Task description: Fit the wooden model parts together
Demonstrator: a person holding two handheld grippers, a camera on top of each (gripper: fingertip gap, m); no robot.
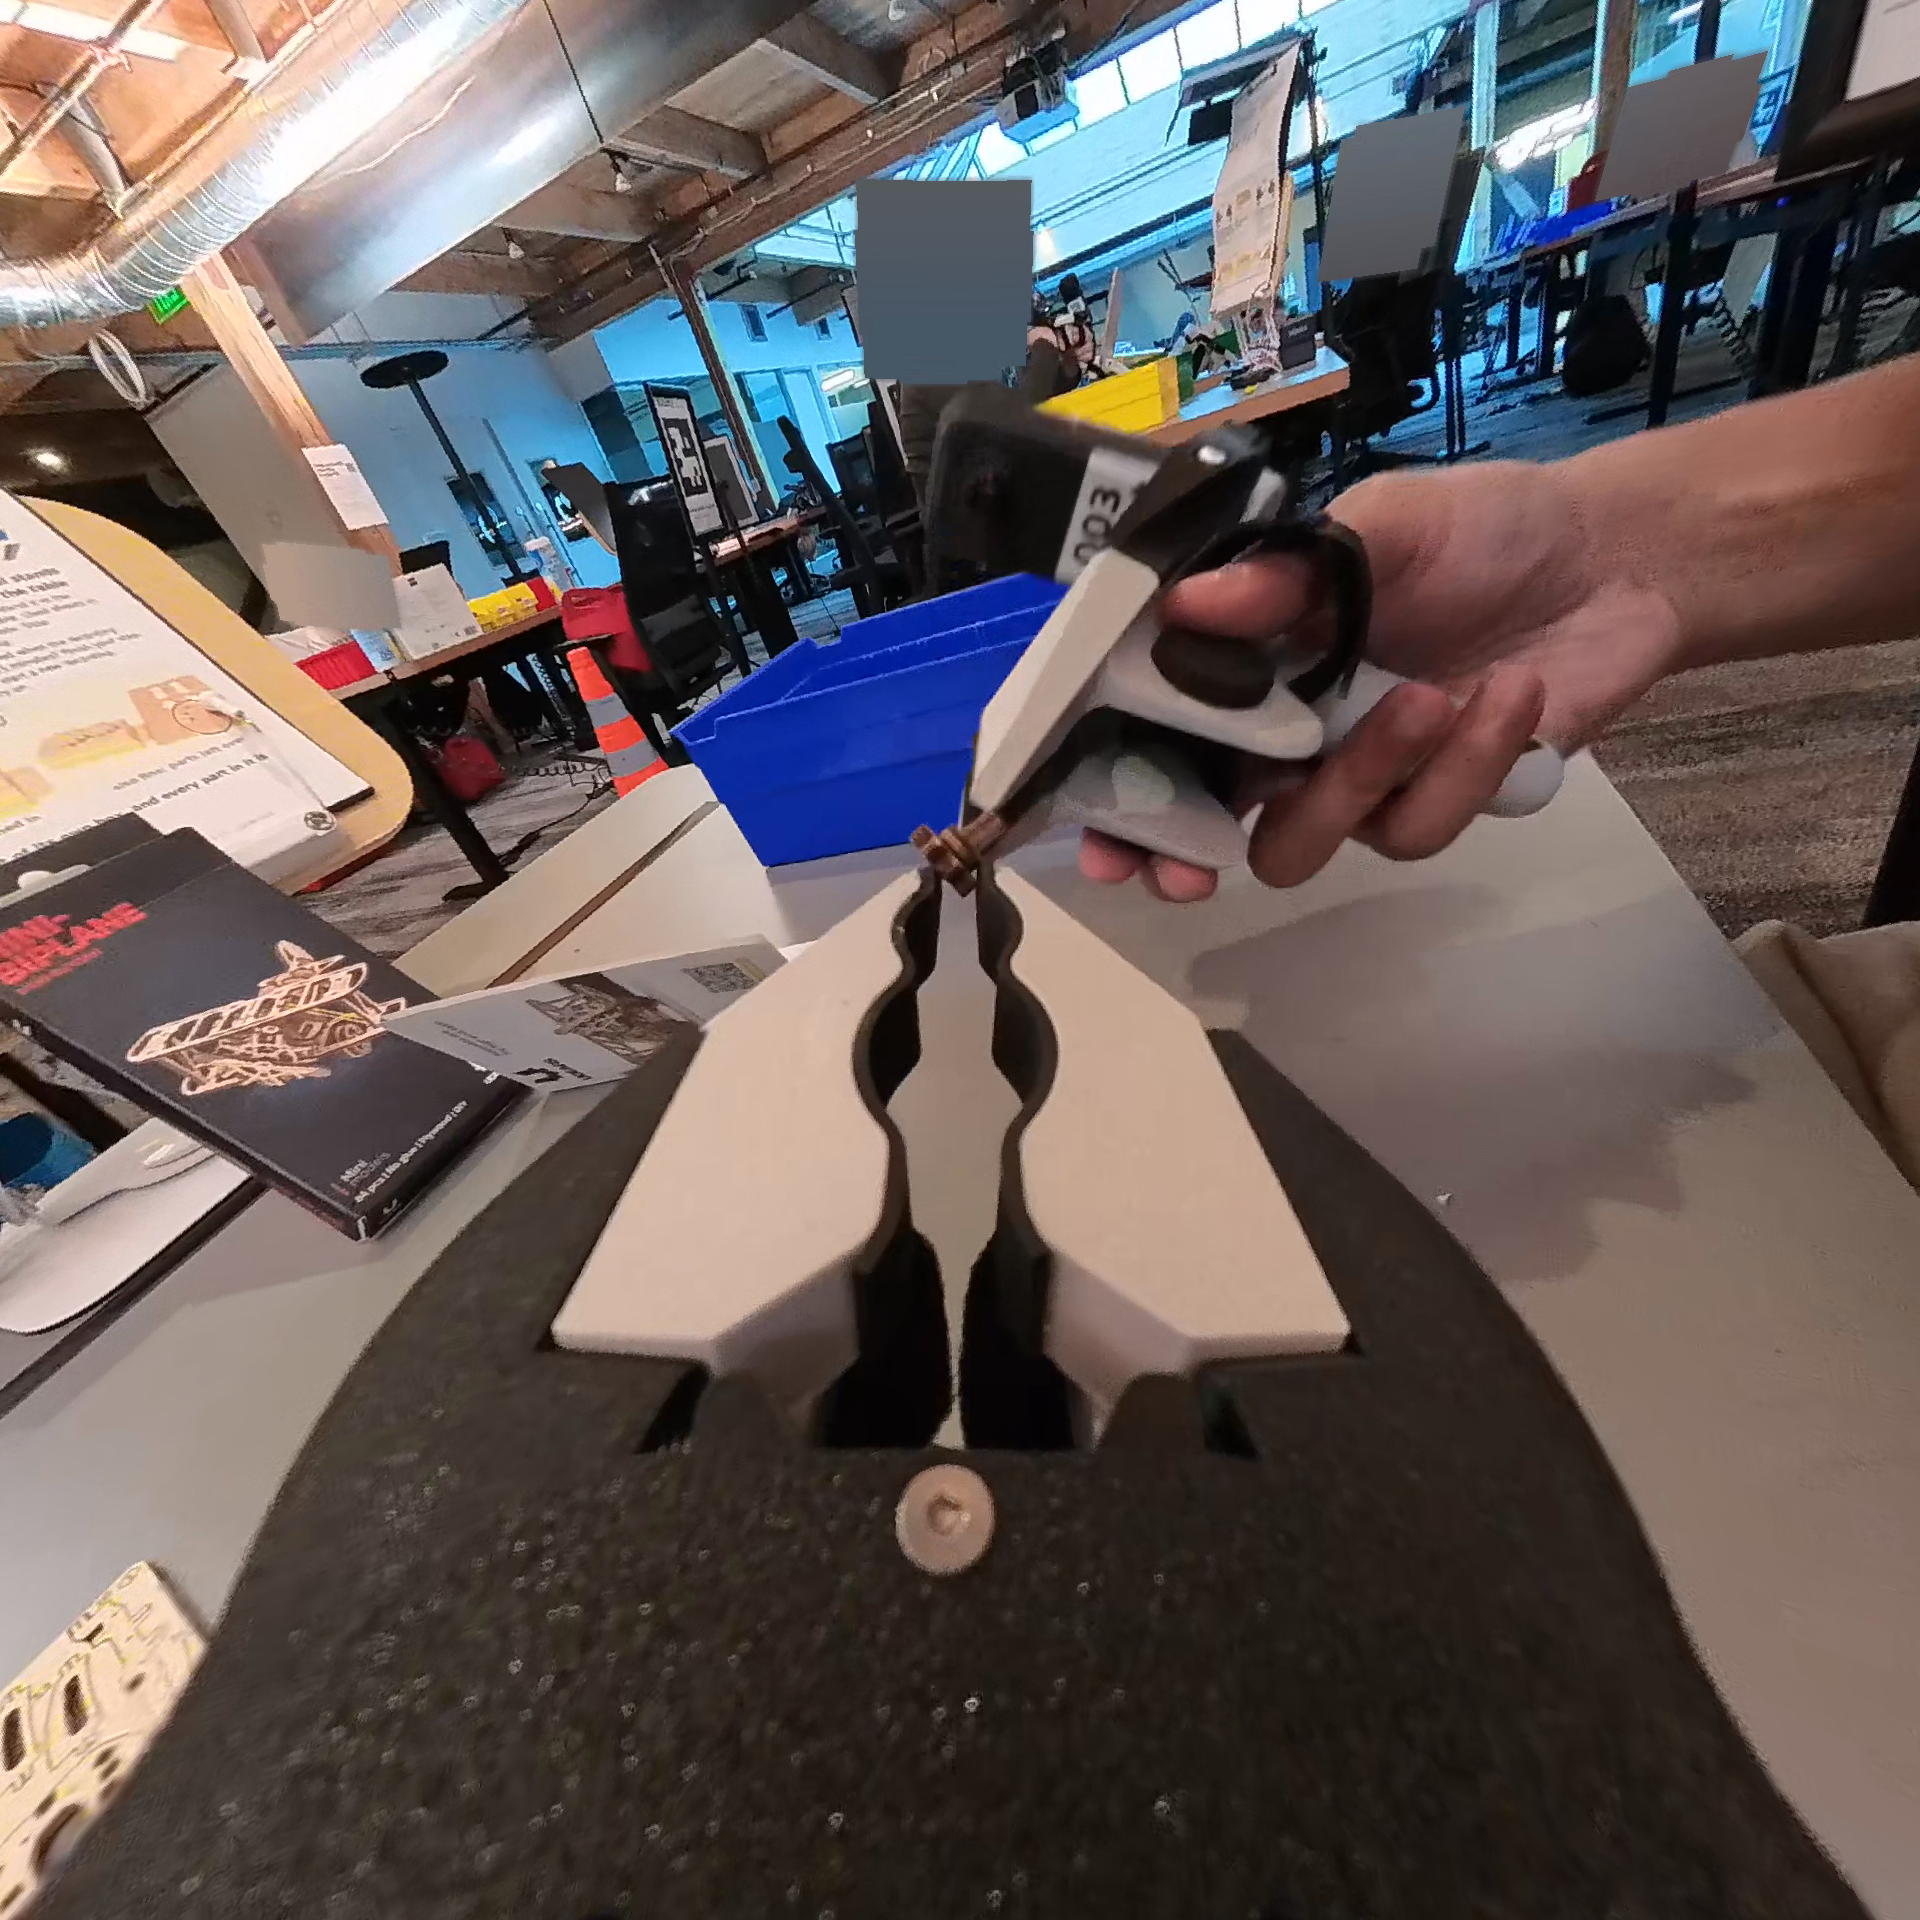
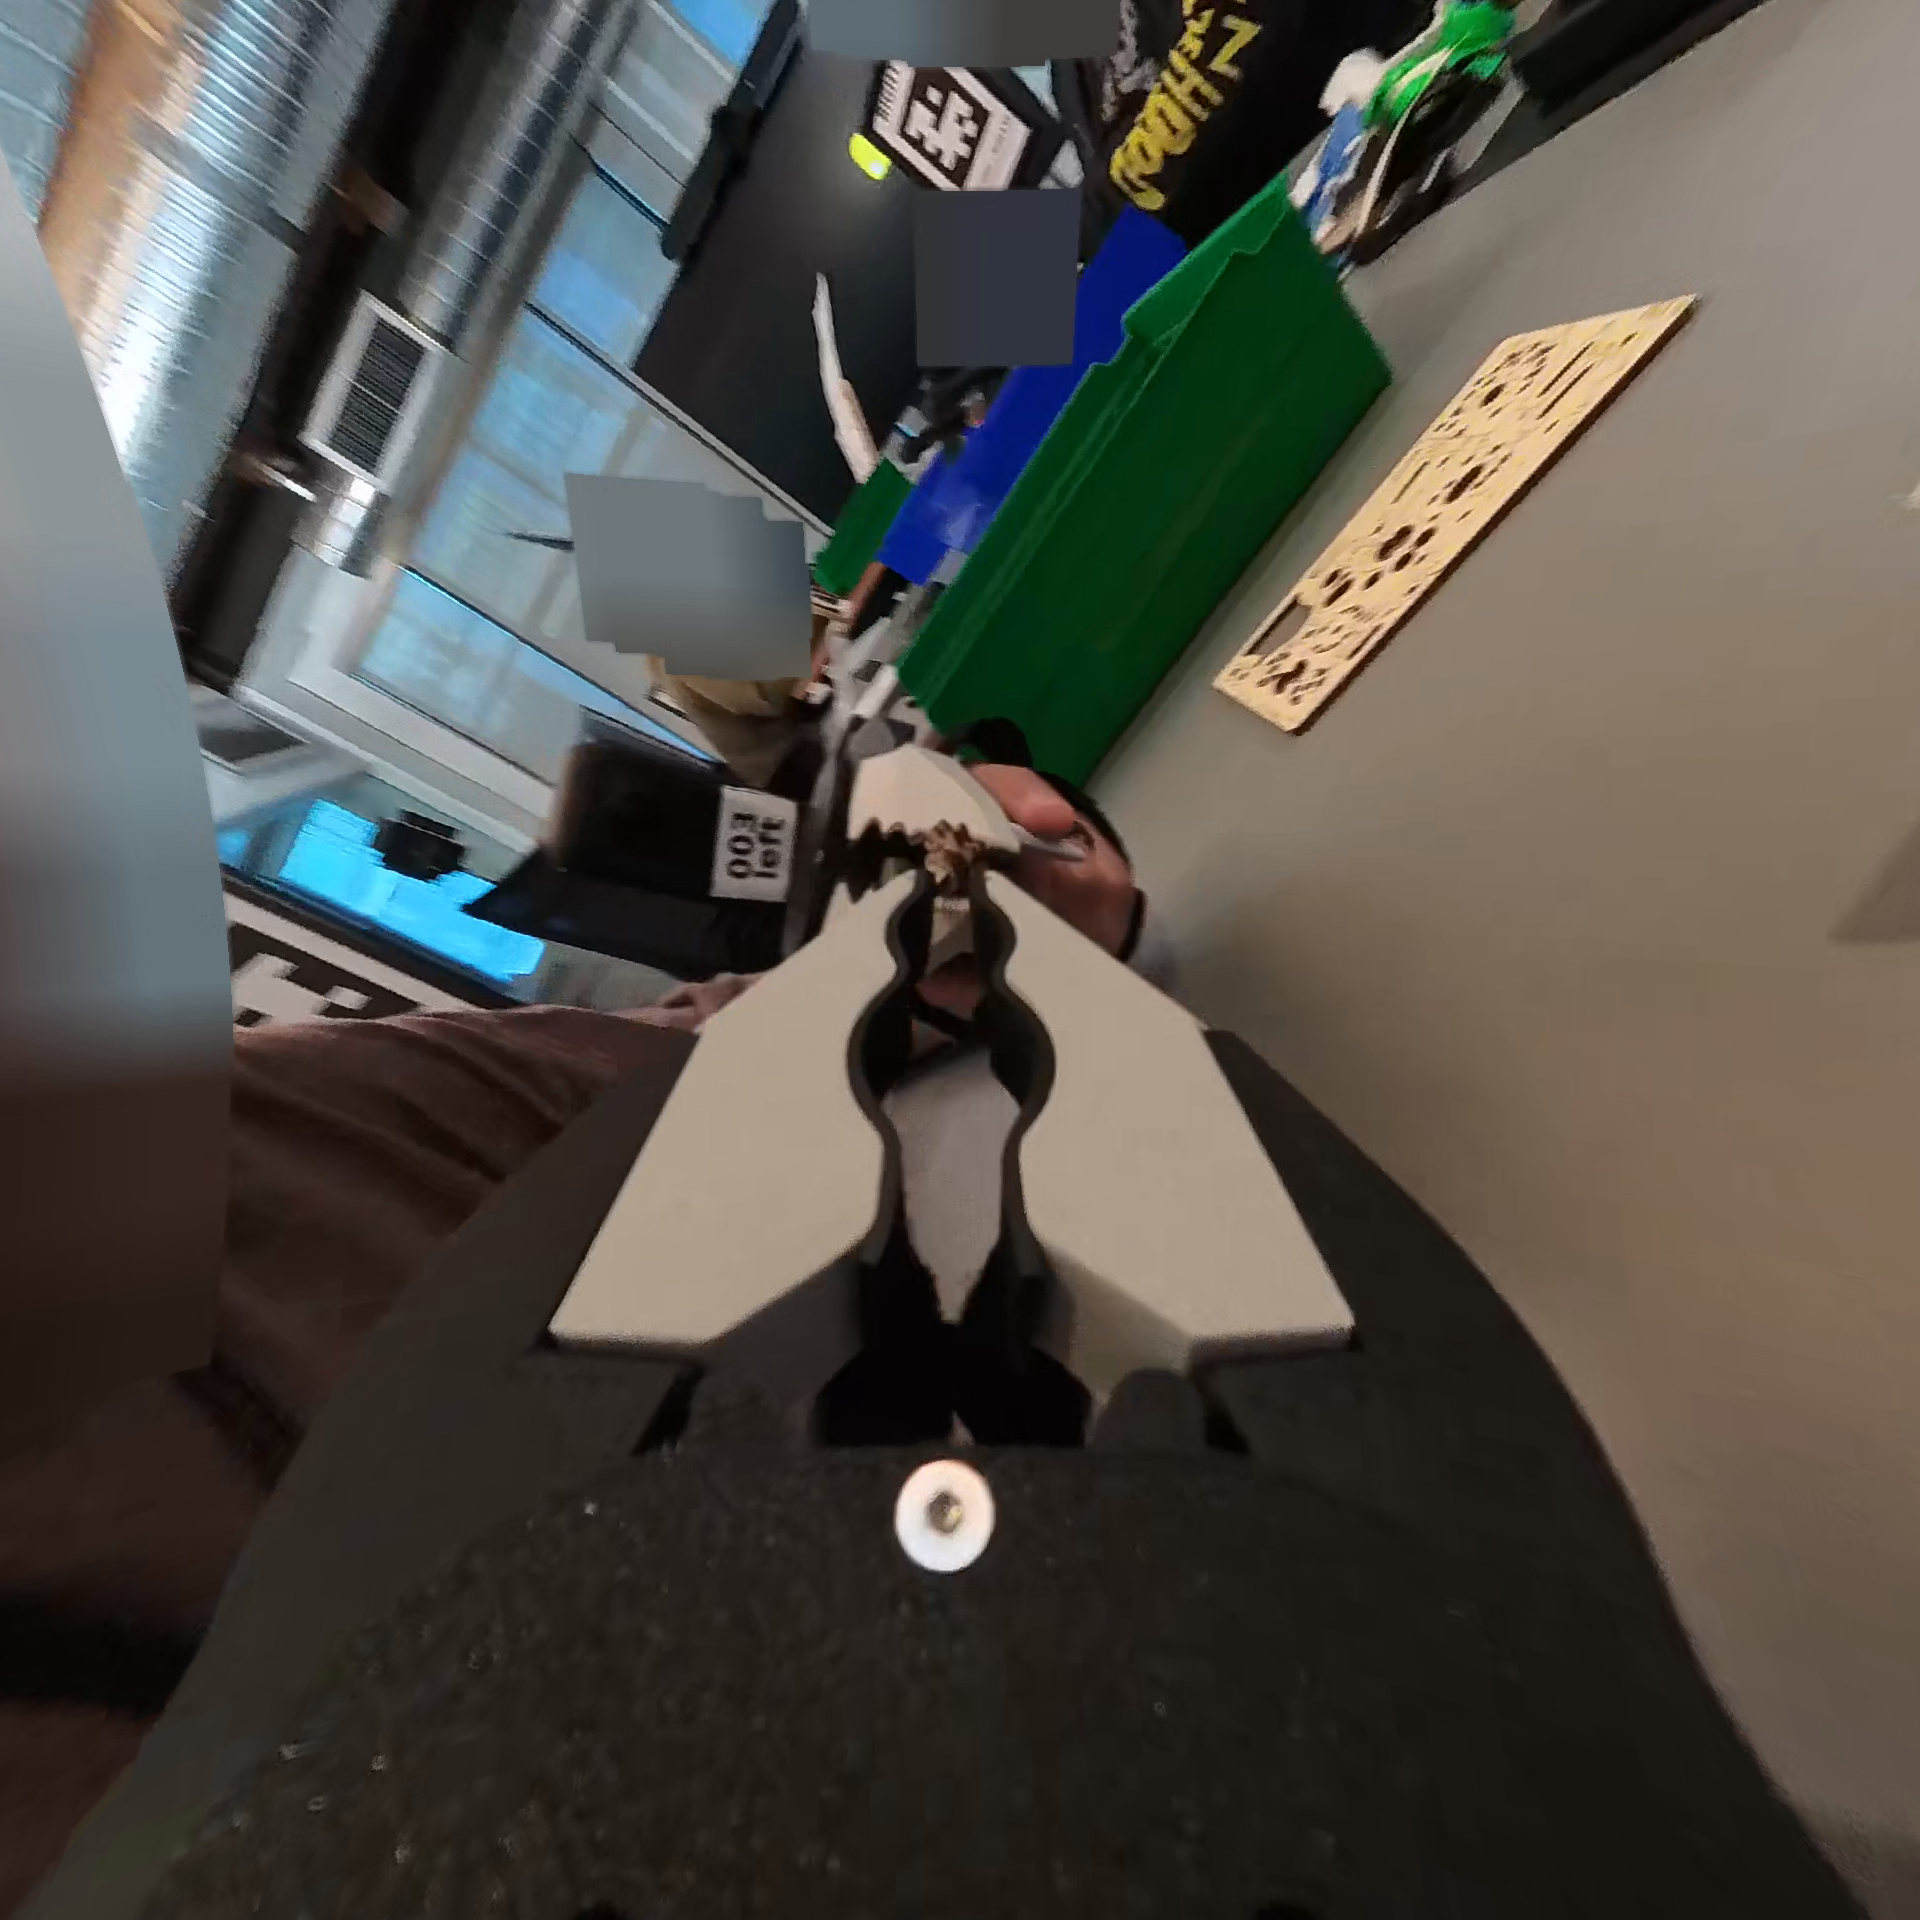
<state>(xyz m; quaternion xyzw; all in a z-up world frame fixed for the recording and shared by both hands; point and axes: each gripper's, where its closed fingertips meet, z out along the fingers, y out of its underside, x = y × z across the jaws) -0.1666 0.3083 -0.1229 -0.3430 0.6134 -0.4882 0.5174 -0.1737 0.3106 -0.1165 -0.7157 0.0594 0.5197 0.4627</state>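
Note:
In the left wrist view my left gripper (image 1: 951, 888) is shut on a small brown wooden part (image 1: 948, 854) at its fingertips, held above the grey table (image 1: 1455, 1091). My right gripper (image 1: 982, 816) comes in from the upper right in a person's hand (image 1: 1455, 665). It is shut on a short wooden peg (image 1: 987, 829) that touches the left part. In the right wrist view my right gripper (image 2: 951, 888) pinches the wooden piece (image 2: 951, 847) right against the left gripper (image 2: 930, 805). How the two parts join is too small to tell.
A blue bin (image 1: 862, 717) stands behind the grippers. A black model box (image 1: 239, 1029) and a leaflet (image 1: 582, 1008) lie at the left. A punched plywood sheet (image 2: 1455, 509) lies on the table beside a green bin (image 2: 1143, 499); another sheet's corner (image 1: 83, 1714) shows lower left.

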